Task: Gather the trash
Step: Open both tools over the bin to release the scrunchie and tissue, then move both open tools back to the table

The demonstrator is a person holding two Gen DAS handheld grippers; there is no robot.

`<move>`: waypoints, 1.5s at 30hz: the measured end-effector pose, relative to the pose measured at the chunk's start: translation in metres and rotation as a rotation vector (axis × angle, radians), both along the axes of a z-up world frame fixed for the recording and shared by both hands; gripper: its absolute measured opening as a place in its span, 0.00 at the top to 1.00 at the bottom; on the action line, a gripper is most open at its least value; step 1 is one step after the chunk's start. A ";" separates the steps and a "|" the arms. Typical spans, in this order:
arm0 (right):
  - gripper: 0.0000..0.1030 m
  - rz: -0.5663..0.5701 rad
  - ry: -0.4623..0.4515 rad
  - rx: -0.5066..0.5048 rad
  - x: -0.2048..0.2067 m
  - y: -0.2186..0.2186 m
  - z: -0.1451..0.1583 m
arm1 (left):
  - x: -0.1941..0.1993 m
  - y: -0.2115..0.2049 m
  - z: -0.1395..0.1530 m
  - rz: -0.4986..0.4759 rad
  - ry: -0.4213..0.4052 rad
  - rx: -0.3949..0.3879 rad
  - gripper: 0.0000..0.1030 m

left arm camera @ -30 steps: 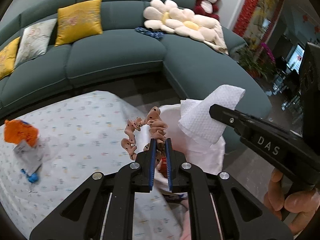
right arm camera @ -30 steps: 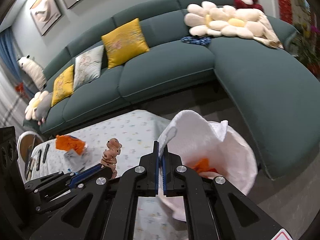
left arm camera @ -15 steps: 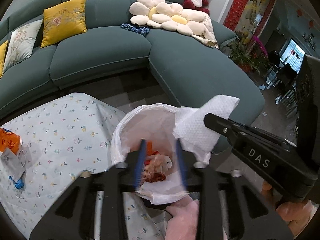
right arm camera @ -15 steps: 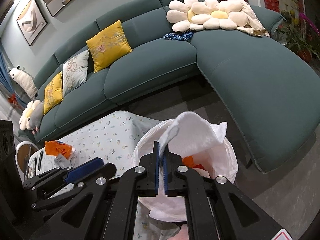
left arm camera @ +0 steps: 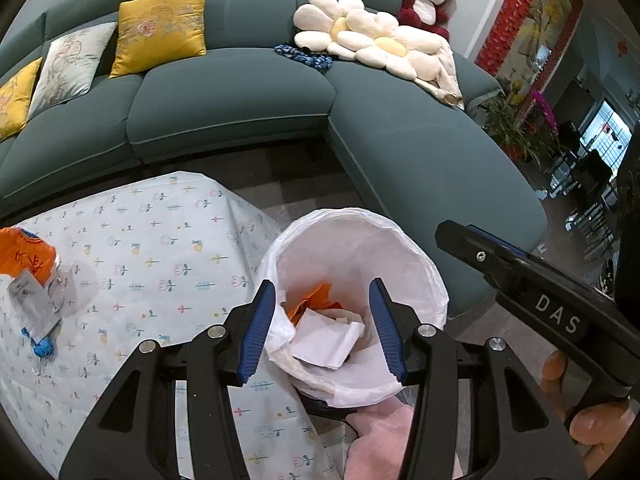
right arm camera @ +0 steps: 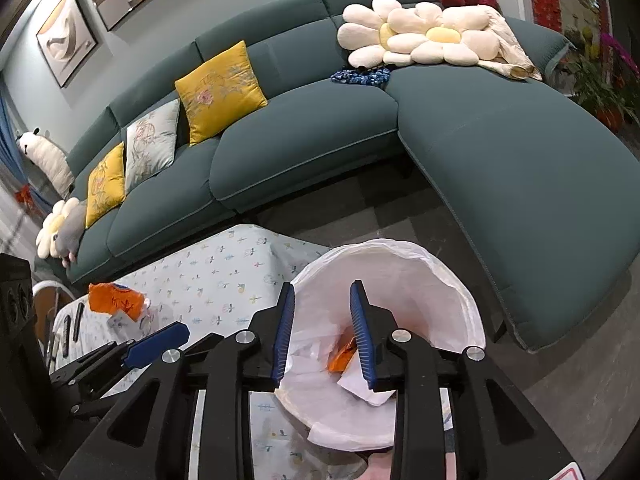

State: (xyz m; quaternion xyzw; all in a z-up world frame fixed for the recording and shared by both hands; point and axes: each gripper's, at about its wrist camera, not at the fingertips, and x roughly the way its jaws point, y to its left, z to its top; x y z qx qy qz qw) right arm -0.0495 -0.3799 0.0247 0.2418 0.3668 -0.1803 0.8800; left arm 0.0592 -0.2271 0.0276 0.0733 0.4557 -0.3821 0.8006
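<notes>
A bin lined with a white bag (left arm camera: 416, 256) (right arm camera: 452, 280) stands beside the table. Inside lie a white tissue (left arm camera: 324, 340) (right arm camera: 360, 390) and orange wrappers (left arm camera: 312, 300) (right arm camera: 344, 356). My left gripper (left arm camera: 322, 332) is open and empty above the bin. My right gripper (right arm camera: 322, 336) is open and empty above the bin too; its arm shows in the left wrist view (left arm camera: 520, 280). An orange wrapper (left arm camera: 24, 256) (right arm camera: 114, 300) with clear plastic and a small blue piece (left arm camera: 42, 348) lies on the table at the left.
The table carries a flower-print cloth (left arm camera: 160, 248) (right arm camera: 224, 276). A teal corner sofa (left arm camera: 360, 128) (right arm camera: 500, 152) with yellow cushions (left arm camera: 160, 28), a flower pillow and a red plush stands behind. Dark floor lies between. Remote controls (right arm camera: 74, 328) lie at the table's left.
The left gripper opened and dropped its beige knotted item into the bin. The right gripper opened and the white tissue fell into the bin. Both grippers now hang empty above it.
</notes>
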 end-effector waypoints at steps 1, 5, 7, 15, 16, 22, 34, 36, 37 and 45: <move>0.71 0.003 0.001 -0.003 0.002 0.003 0.001 | 0.001 0.002 0.001 0.004 -0.001 -0.001 0.55; 0.67 0.014 0.002 -0.016 0.007 0.011 0.005 | 0.005 0.012 0.003 0.023 -0.004 -0.007 0.55; 0.66 0.021 0.006 -0.022 0.010 0.015 0.006 | 0.007 0.018 0.005 0.035 -0.004 -0.011 0.55; 0.58 0.058 0.009 -0.042 0.022 0.041 0.013 | 0.019 0.045 0.006 0.093 0.005 -0.018 0.53; 0.57 0.066 0.010 -0.044 0.025 0.046 0.014 | 0.020 0.049 0.005 0.101 0.006 -0.018 0.51; 0.54 0.104 0.017 -0.054 0.039 0.070 0.016 | 0.035 0.083 0.003 0.165 0.009 -0.023 0.50; 0.52 0.207 0.046 -0.068 0.080 0.139 0.012 | 0.070 0.169 -0.012 0.318 0.027 -0.016 0.50; 0.52 0.224 0.054 -0.068 0.087 0.151 0.010 | 0.075 0.185 -0.015 0.341 0.030 -0.012 0.50; 0.52 0.237 0.059 -0.068 0.092 0.160 0.008 | 0.077 0.192 -0.017 0.354 0.033 -0.010 0.50; 0.51 0.330 0.097 -0.067 0.123 0.219 -0.009 | 0.097 0.262 -0.041 0.475 0.067 0.011 0.39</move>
